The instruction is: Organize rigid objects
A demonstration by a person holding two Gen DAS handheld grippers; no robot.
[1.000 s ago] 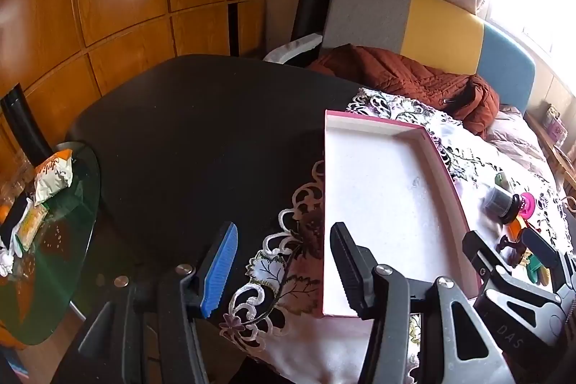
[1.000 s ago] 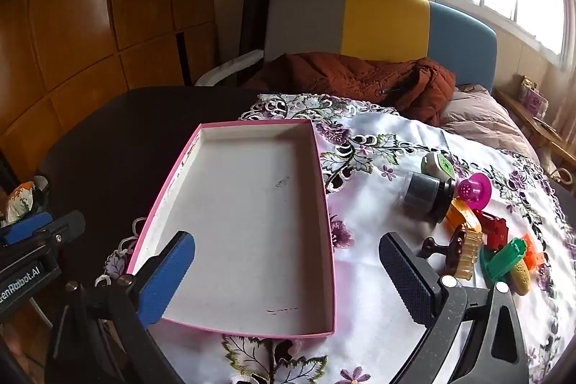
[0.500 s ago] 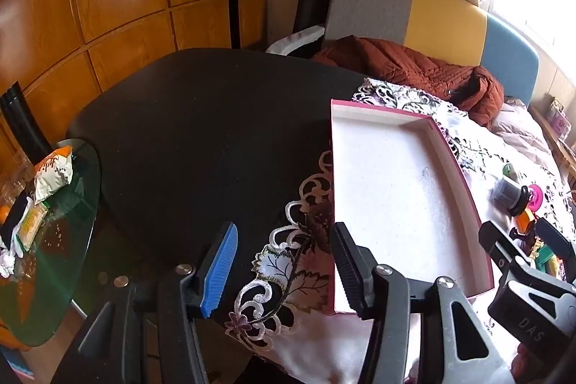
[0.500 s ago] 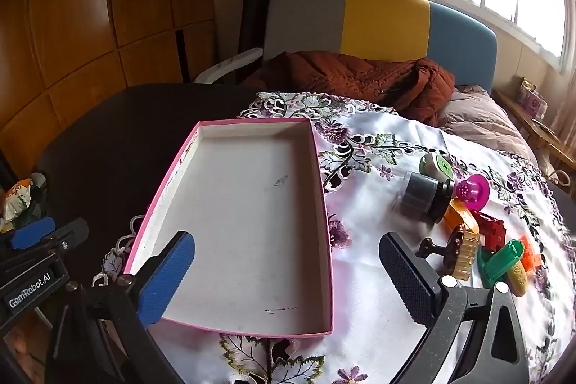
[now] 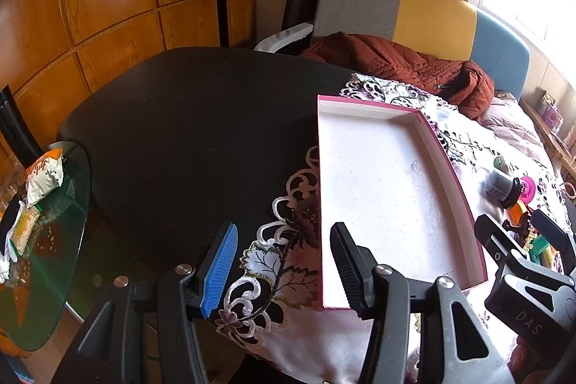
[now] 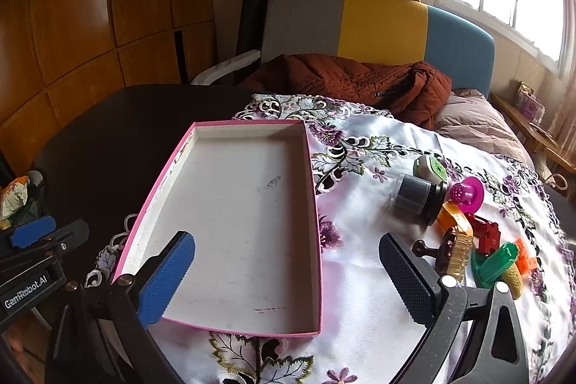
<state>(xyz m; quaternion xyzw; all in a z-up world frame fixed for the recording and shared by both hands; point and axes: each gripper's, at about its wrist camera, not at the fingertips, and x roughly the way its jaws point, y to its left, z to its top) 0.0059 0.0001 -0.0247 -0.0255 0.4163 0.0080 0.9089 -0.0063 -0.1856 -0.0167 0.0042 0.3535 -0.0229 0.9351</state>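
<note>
A pink-rimmed shallow box (image 6: 309, 168) with a white inside lies empty on the flowered cloth; it also shows in the left wrist view (image 5: 446, 153). Right of it lies a cluster of small toys: a grey jar (image 6: 414, 197), a green-topped tub (image 6: 430, 168), a magenta cup (image 6: 468, 193), an orange piece (image 6: 453, 216), a red piece (image 6: 486, 233), a brown comb-like piece (image 6: 451, 247) and a green piece (image 6: 496, 263). My right gripper (image 6: 288, 276) is open and empty, above the box's near right corner. My left gripper (image 5: 284, 261) is open and empty at the box's near left corner.
The black round table (image 5: 187, 132) carries the cloth (image 6: 378, 139). A rust jacket (image 6: 352, 81) lies on the grey, yellow and blue sofa (image 6: 381, 24) behind. A glass side table (image 5: 46, 240) with snack packets stands at the left. Wooden panels line the wall.
Both grippers have drifted slightly; the left view has shifted so the box sits a bit further right and away. Both stay open and empty. The toys have not moved.
</note>
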